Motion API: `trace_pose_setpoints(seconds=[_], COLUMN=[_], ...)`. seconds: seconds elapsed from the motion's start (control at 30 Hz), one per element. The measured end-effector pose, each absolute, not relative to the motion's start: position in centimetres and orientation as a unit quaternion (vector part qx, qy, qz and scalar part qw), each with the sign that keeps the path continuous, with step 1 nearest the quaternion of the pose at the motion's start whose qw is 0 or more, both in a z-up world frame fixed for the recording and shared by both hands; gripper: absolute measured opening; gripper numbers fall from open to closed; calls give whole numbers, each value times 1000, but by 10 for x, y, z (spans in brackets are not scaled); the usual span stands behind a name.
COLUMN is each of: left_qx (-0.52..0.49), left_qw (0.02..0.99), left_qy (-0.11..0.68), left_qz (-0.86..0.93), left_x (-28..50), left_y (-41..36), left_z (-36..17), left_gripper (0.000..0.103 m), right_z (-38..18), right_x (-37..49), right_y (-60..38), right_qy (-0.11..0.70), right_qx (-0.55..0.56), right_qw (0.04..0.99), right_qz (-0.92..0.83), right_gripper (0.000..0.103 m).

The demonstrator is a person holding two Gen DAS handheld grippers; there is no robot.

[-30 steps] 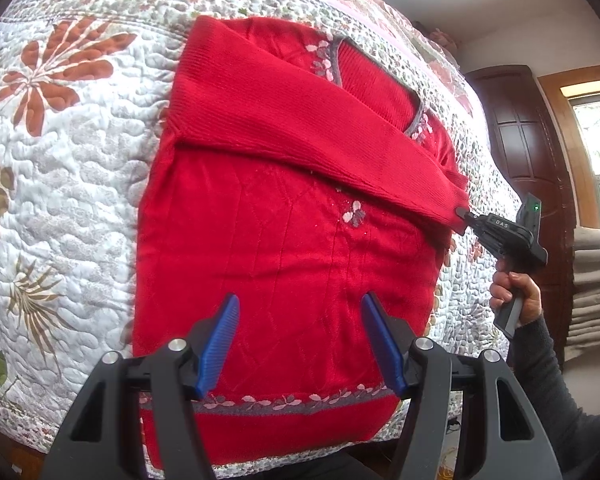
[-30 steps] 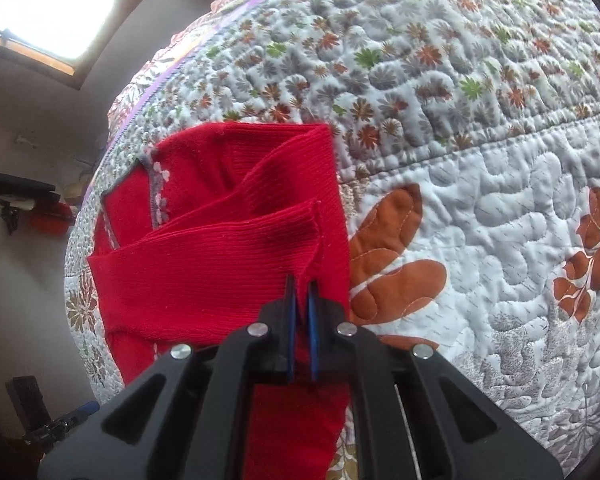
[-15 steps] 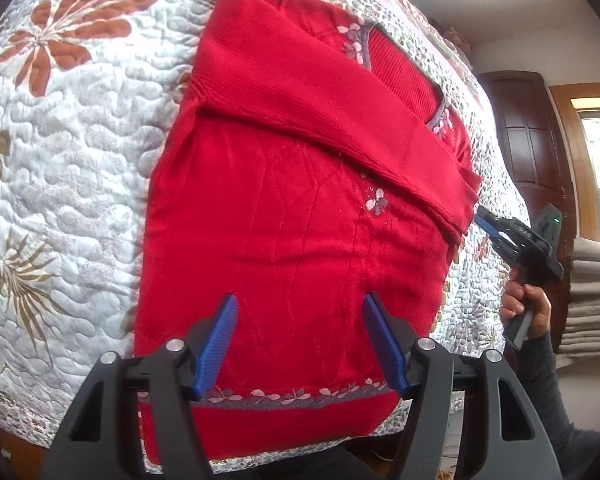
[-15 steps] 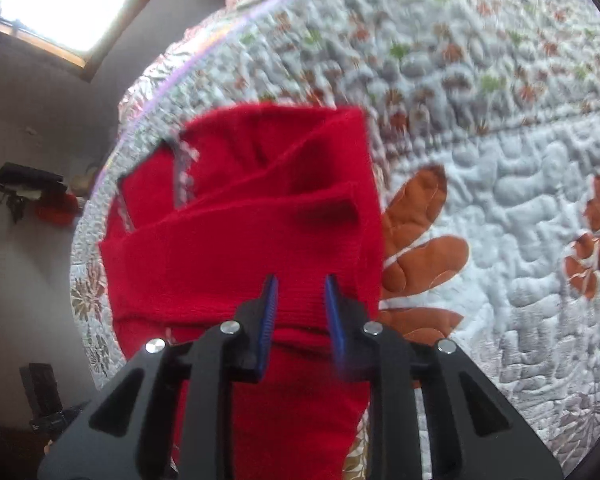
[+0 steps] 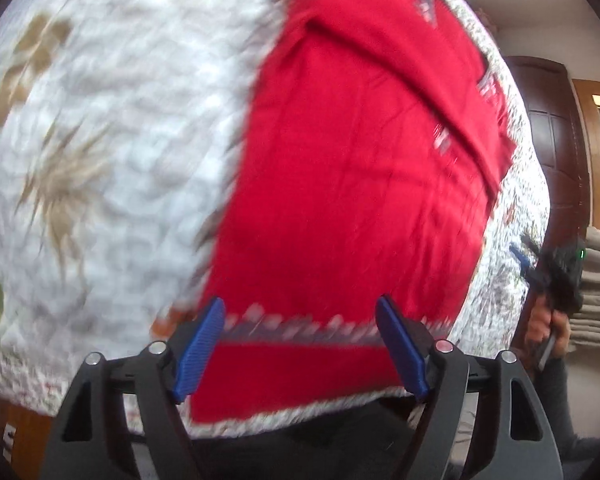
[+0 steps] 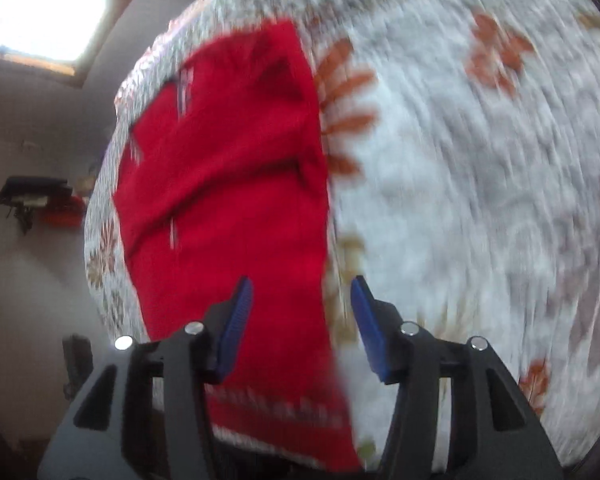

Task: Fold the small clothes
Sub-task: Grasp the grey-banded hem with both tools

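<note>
Left wrist view: your left tongs (image 5: 300, 354) are spread wide with nothing between the blue pads, hovering over the near hem of the red sweater (image 5: 352, 184). The sweater lies flat on the quilted bedspread (image 5: 112, 132), with a sleeve folded diagonally across its chest and a grey patterned band (image 5: 300, 330) running along the hem, just beyond your pads. Everything here is blurred, so finer detail in the knit cannot be read. At the right edge, well apart from the sweater's side, you see your other hand (image 5: 546, 320) gripping the handle of the right tongs (image 5: 520, 258); from this angle you cannot tell how far they are parted.

In the right wrist view, your right tongs (image 6: 302, 328) are clearly parted wide and hold nothing. The sweater (image 6: 228, 200) sits to the left of centre, its right edge running down between the two pads toward the near hem. The bedspread (image 6: 480, 184), white with orange leaf prints, fills the right side. A bright window (image 6: 40, 12) shows at the far left.
</note>
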State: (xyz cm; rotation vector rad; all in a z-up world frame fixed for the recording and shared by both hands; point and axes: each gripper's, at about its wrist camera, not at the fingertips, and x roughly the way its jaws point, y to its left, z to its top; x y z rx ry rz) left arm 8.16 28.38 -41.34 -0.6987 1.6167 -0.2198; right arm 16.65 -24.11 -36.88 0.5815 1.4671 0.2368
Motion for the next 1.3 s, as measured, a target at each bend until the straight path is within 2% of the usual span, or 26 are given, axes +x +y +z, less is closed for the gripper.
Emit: trace_pose_setpoints(seconds=[0.2, 0.3, 0.6, 0.8, 0.9, 1.0, 1.07, 1.1, 1.13, 1.17, 1.23, 1.3], left_qx=[-338, -356, -424, -412, -411, -401, -381, -373, -364, -355, -355, -351], left_qw=[597, 584, 555, 557, 556, 560, 563, 562, 562, 565, 565, 569], left_qy=[719, 721, 707, 712, 714, 717, 725, 730, 734, 736, 735, 733], left_qz=[-109, -105, -110, -113, -109, -107, -110, -113, -116, -118, -123, -127], left_x=[18, -1, -28, -24, -24, -20, -17, -16, -15, -13, -11, -9], left_y=[302, 306, 314, 306, 306, 297, 286, 281, 276, 272, 267, 263], left_z=[-435, -450, -490, -495, -498, -495, -492, -491, -490, -488, -486, -481], left_gripper=[81, 81, 81, 82, 82, 81, 78, 72, 62, 53, 20, 10], right_z=[-400, -414, -441, -453, -457, -458, -456, -455, -454, -452, -451, -448], right_x=[41, 2, -24, -15, -16, -17, -20, -20, -20, -21, -22, -22], right_y=[-216, -211, -201, -184, -176, -173, -173, -173, -171, -171, -172, -173], right_qy=[728, 738, 725, 723, 722, 719, 719, 719, 717, 716, 714, 711], right_qx=[239, 243, 301, 308, 315, 321, 322, 320, 319, 319, 319, 324], right_qw=[632, 620, 613, 611, 609, 608, 608, 609, 611, 613, 615, 616], right_qz=[113, 108, 96, 97, 96, 96, 98, 99, 100, 100, 97, 97], right_gripper=[60, 62, 65, 62, 55, 42, 22, 18, 11, 10, 8, 8])
